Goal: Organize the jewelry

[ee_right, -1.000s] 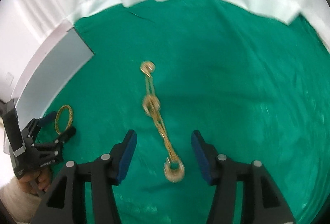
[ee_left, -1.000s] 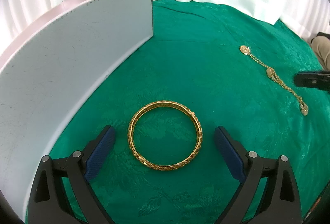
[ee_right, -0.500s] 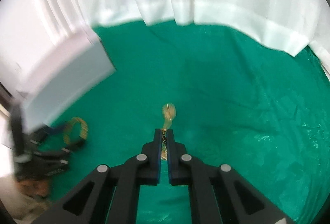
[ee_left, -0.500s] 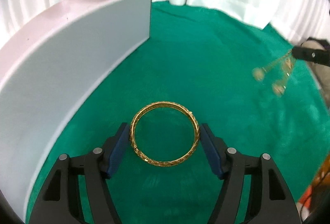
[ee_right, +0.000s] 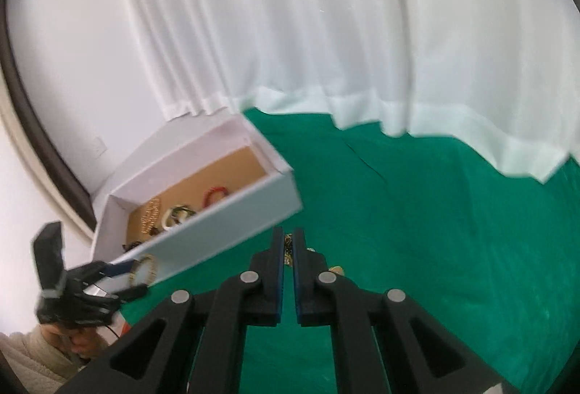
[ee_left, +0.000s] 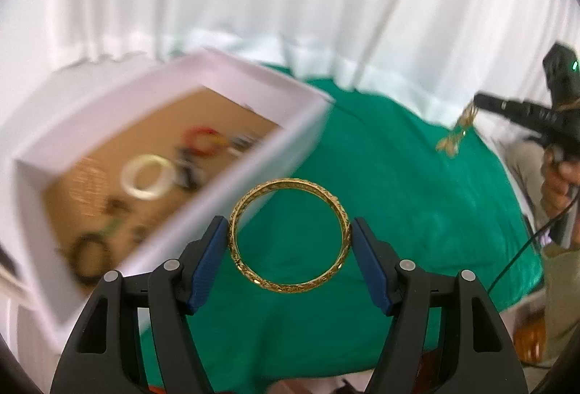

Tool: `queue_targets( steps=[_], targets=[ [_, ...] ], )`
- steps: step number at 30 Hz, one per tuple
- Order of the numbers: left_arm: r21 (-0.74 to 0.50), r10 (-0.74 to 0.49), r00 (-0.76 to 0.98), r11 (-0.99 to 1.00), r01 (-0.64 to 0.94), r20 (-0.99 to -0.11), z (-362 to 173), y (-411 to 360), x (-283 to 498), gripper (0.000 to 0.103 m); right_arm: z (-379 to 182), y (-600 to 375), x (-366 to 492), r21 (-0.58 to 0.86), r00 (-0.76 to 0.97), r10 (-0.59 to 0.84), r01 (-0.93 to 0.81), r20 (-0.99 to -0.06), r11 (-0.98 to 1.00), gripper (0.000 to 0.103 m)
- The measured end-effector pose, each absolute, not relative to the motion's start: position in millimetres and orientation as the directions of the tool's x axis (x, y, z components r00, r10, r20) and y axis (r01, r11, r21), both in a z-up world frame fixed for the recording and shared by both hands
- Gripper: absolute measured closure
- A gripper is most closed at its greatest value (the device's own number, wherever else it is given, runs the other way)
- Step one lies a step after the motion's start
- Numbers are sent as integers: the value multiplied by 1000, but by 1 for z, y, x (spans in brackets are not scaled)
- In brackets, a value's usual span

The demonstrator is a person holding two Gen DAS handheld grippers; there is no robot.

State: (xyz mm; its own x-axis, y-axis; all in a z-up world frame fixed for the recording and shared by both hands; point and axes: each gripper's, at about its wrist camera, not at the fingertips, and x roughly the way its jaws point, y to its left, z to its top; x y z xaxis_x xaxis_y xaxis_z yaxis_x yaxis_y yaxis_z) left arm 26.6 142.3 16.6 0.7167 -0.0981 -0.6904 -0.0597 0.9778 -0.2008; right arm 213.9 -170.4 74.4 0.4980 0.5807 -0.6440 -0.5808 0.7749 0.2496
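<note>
My left gripper [ee_left: 290, 241] is shut on a gold bangle [ee_left: 290, 235], gripped across its width and held in the air above the green cloth [ee_left: 398, 198]. My right gripper [ee_right: 288, 251] is shut on a gold chain [ee_right: 289, 245] that hangs below its fingers; the chain also shows in the left wrist view [ee_left: 458, 131]. A white open box [ee_left: 90, 111] with a brown floor stands to the left and holds several bracelets, among them a white bangle [ee_left: 146, 176] and a red one [ee_left: 201, 140]. The box also shows in the right wrist view [ee_right: 203, 209].
White curtains [ee_right: 326, 31] hang behind the green-covered table. The person's hand and a cable [ee_left: 558, 183] are at the right edge in the left wrist view. A dark frame [ee_right: 36, 125] runs along the wall at left.
Both grippers have risen well above the cloth. The left lifted the bangle off the table and now sees into the box. The right carried the chain up and toward the box.
</note>
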Motion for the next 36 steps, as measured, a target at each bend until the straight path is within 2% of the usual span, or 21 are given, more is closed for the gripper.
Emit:
queue_targets(
  steps=[4,7,13,19,23,25,27,29,30,31,32,34,36],
  targets=[
    [-164,29,742,969,-186,-670,44,208,14,33,90,-124,224,263,468,633,-636,-617,726,99],
    [-136,117,719,949,-284,-685,44,250,23,33,98,-81,233,280,434,674,-675,-598,683,99],
    [-142,138,639,920,-366,-757,7,295,43,33,89,0,250,349,332,732,-713,-596,608,99],
    [-142,115,554,905,-400,-825,-38,299,55,33,43,67,258,319,260,688,-738,-677,594,99],
    [-125,119,521,904,-410,-845,-50,296,60,32,-1,102,260,291,219,627,-740,-748,606,99],
    [-117,129,519,902,-416,-845,-51,295,61,32,-21,115,259,278,202,597,-740,-776,612,95],
    [-102,149,524,902,-420,-839,-51,295,59,28,-32,121,258,265,204,572,-731,-795,629,95],
    [-78,182,537,901,-426,-824,-46,293,55,17,-34,121,257,257,213,562,-725,-800,640,95],
    [-58,209,549,902,-429,-809,-42,290,52,16,-33,120,255,248,222,556,-722,-801,646,95],
    [-34,237,560,902,-430,-794,-37,287,50,12,-30,118,254,242,228,553,-721,-801,649,85],
    [-10,264,569,902,-432,-779,-32,283,50,8,-25,115,251,238,234,554,-722,-799,650,64],
    [21,303,589,899,-437,-749,-22,276,49,1,-16,110,248,231,251,559,-723,-791,651,35],
    [41,334,602,894,-447,-725,-13,267,51,1,-4,106,242,211,264,550,-727,-793,653,33]
  ],
)
